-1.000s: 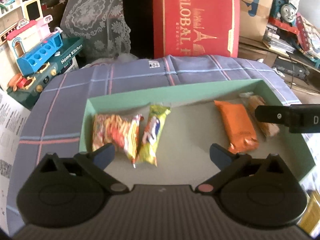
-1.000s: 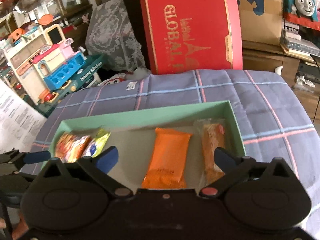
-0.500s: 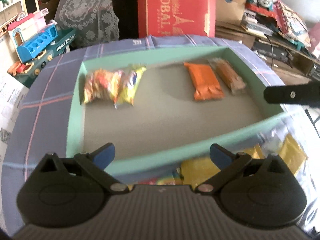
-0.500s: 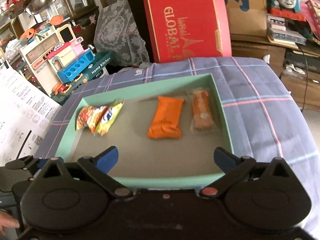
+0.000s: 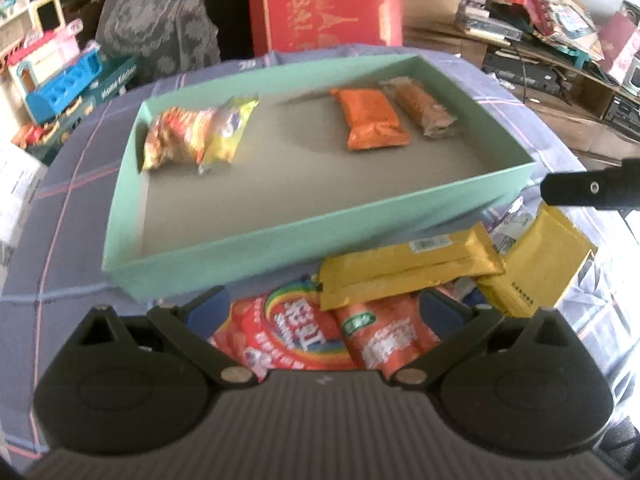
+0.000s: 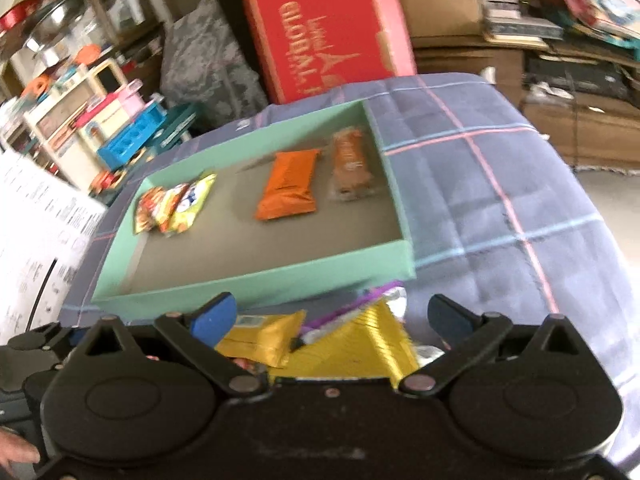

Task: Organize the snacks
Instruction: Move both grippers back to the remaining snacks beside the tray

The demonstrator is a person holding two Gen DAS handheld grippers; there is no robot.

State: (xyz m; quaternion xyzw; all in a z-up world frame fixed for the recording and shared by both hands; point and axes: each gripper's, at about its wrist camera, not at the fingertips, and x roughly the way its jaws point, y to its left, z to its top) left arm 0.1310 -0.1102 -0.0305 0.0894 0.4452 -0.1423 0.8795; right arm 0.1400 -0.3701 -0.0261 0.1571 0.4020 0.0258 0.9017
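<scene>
A shallow green tray (image 5: 280,240) (image 6: 256,280) lies on the plaid cloth. In it are an orange-yellow packet (image 5: 176,142) overlapping a yellow packet (image 5: 226,132) at the left, and an orange packet (image 5: 370,122) (image 6: 288,184) beside a clear-wrapped brown snack (image 5: 420,108) (image 6: 352,164) at the right. In front of the tray lies a loose pile: gold packets (image 5: 408,270) (image 6: 360,348), a gold pouch (image 5: 536,268) and red packets (image 5: 304,336). My left gripper (image 5: 324,312) is open above the red packets. My right gripper (image 6: 332,320) is open over the gold packets.
A red box (image 5: 324,4) (image 6: 328,40) stands upright behind the cloth-covered surface. A toy kitchen (image 5: 56,76) and printed paper (image 6: 36,216) are at the left, cardboard boxes and books (image 6: 520,24) at the right. Bare plaid cloth (image 6: 500,200) lies right of the tray.
Both grippers have drawn back from over the tray toward its near side, bringing the loose pile of packets into view. Both stay open and empty. The tray's contents have not moved.
</scene>
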